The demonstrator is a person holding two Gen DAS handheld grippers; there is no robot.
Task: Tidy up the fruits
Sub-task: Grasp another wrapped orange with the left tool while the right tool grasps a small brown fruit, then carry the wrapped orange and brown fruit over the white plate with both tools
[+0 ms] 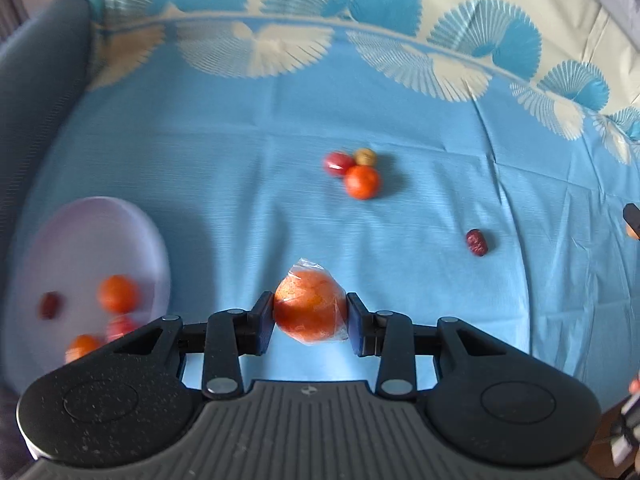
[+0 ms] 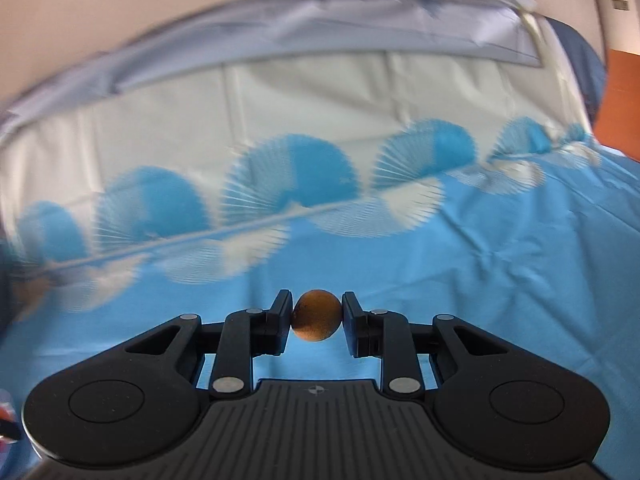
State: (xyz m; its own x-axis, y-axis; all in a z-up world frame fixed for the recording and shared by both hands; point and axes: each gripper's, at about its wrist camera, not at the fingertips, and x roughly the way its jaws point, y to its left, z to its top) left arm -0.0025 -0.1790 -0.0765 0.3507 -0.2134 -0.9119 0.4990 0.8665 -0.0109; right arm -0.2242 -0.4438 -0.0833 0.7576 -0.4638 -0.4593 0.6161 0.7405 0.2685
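My left gripper [image 1: 310, 314] is shut on an orange wrapped in clear plastic [image 1: 308, 306], held above the blue cloth. A white plate [image 1: 100, 236] at the lower left holds several small oranges [image 1: 117, 294] and a dark red date [image 1: 50, 305]. On the cloth ahead lie a red fruit [image 1: 337, 163], a yellowish fruit [image 1: 366, 157] and a small orange [image 1: 362, 182], touching one another. A lone dark red date [image 1: 477, 242] lies further right. My right gripper [image 2: 317, 316] is shut on a small brown round fruit [image 2: 317, 315], lifted over the cloth.
A blue tablecloth [image 1: 240, 184] with white and blue fan patterns covers the table, whose far border hangs pale. A grey chair back [image 1: 40, 80] stands at the left. An orange-brown surface [image 2: 622, 100] shows at the far right of the right wrist view.
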